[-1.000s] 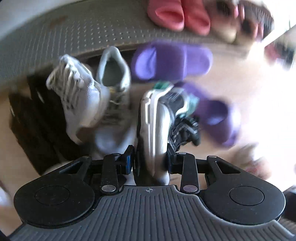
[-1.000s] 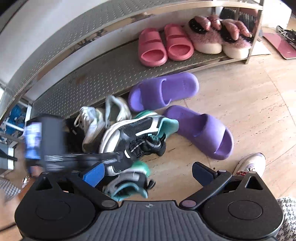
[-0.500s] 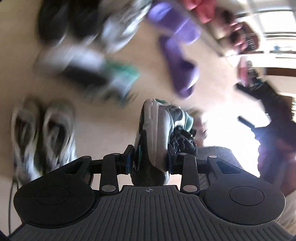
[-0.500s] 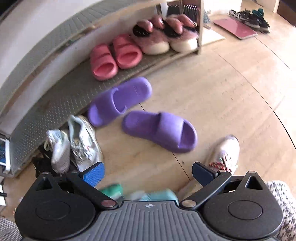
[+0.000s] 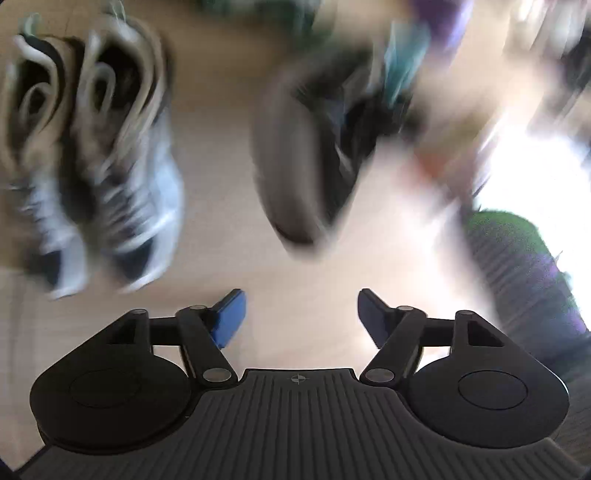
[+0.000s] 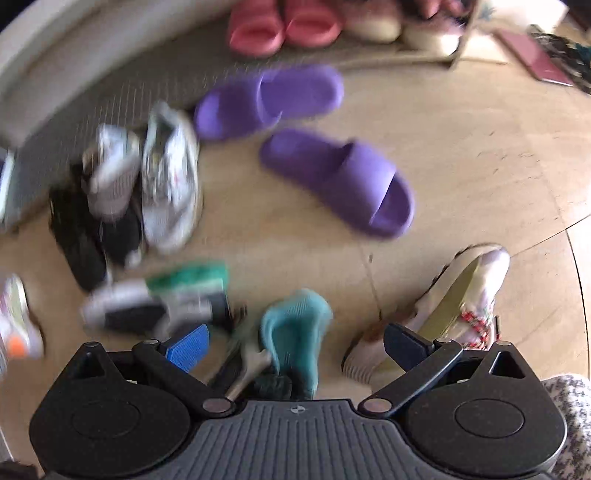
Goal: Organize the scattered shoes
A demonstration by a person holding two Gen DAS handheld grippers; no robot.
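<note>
Both pairs of jaws stand wide apart with nothing between them. The left gripper point(image 5: 298, 314) hangs over bare wooden floor point(image 5: 221, 184); its view is heavily blurred. Just ahead of its fingers a dark sneaker with a teal heel point(image 5: 317, 147) lies loose on the floor, clear of the pads. To its left a pair of grey and white sneakers point(image 5: 92, 155) sits side by side, toes toward the camera.

In the right wrist view, the right gripper point(image 6: 295, 343) is low over the floor, and the teal opening of a sneaker point(image 6: 295, 339) sits between its spread fingers, touching neither pad as far as can be told. Just left of it lies another black, white and green sneaker point(image 6: 159, 299), smeared by blur. To the right, close beside the right finger, a white sneaker with red-patterned laces point(image 6: 465, 299) lies tilted on its side.

Farther out, a heap of white and black shoes point(image 6: 129, 188) lies at the left, against the edge of the low rack point(image 6: 110, 96). Two purple slippers point(image 6: 332, 181) lie apart on the floor, one near the middle and the other point(image 6: 269, 99) beside the rack. On the rack shelf at the far end, a pair of pink slippers point(image 6: 284, 27) stands together, with pale fluffy slippers point(image 6: 399, 18) next to them.
</note>
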